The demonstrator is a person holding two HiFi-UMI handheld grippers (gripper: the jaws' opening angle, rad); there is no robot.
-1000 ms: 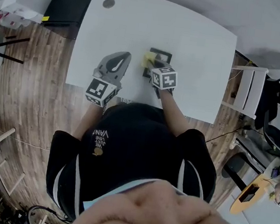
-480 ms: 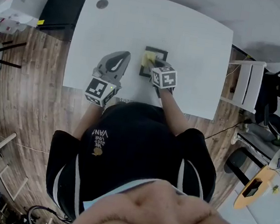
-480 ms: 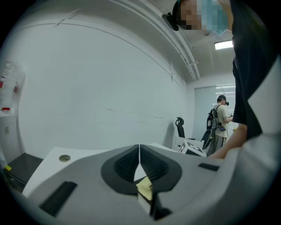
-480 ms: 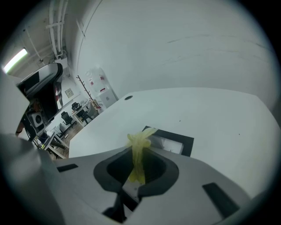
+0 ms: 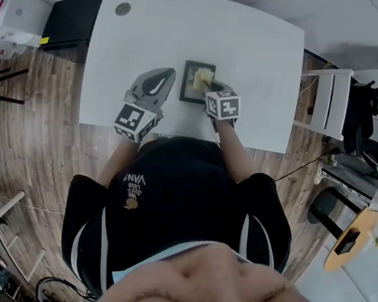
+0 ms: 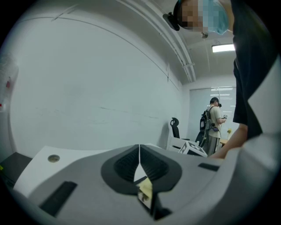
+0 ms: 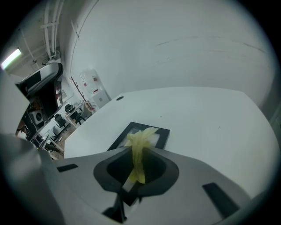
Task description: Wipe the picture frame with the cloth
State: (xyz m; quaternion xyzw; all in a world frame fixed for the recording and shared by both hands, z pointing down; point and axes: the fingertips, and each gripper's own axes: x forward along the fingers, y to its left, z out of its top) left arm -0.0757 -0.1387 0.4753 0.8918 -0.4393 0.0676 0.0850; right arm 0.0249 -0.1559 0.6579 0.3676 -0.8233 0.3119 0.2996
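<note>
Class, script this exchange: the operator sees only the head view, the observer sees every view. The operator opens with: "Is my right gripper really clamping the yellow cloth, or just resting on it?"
Observer: Clamping. The right gripper view shows the right gripper shut on the cloth, a yellow strip pinched between its fingers.
Operator: Where does the loose end sit?
Observer: It is bunched over the glass of the picture frame, which lies flat on the table.
Operator: And my left gripper?
Observer: In the left gripper view the left gripper has its fingers together with nothing between them. The frame and cloth show only beyond it.
</note>
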